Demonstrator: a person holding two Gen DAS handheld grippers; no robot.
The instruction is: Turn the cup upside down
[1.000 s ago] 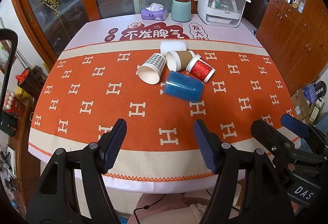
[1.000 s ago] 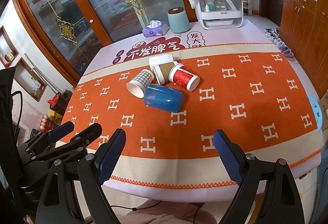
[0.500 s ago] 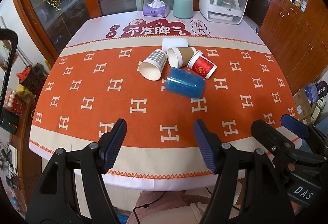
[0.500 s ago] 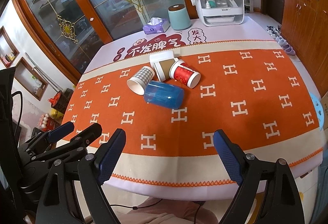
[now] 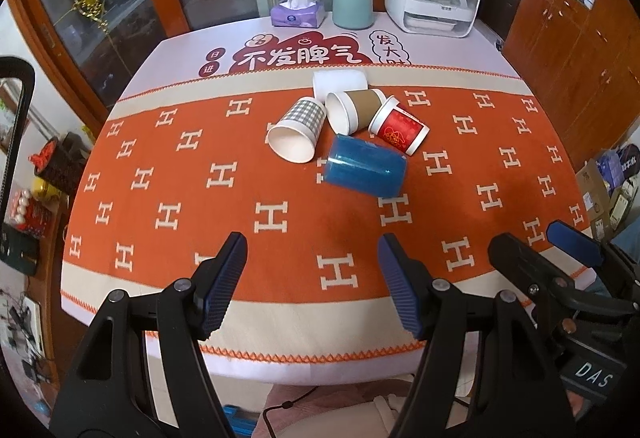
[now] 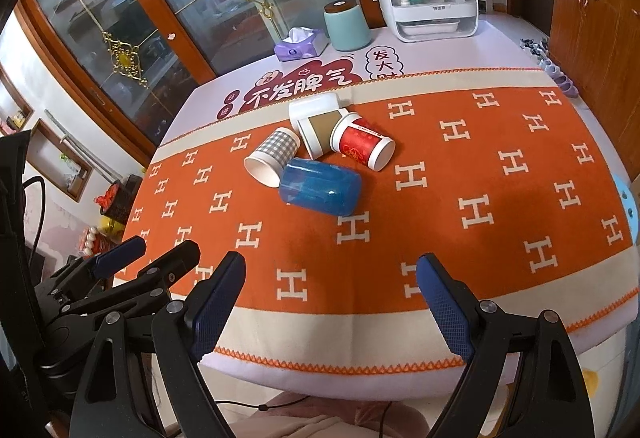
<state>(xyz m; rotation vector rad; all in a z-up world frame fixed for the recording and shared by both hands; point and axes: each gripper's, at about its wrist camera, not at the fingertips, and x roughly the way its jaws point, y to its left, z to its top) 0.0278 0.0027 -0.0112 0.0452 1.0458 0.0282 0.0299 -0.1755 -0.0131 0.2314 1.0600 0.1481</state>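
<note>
While both grippers hover with fingers spread and empty, the blue cup [image 5: 364,170] lies sideways well ahead, nearer the left gripper [image 5: 312,280]

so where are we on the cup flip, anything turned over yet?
Done: nothing. All five cups lie on their sides in a cluster: blue cup, checked cup, brown-sleeved cup, red cup, white cup.
In hand: nothing. Left gripper and right gripper are open, above the near table edge.
Left: reach, grasp, invert, set down.
</note>
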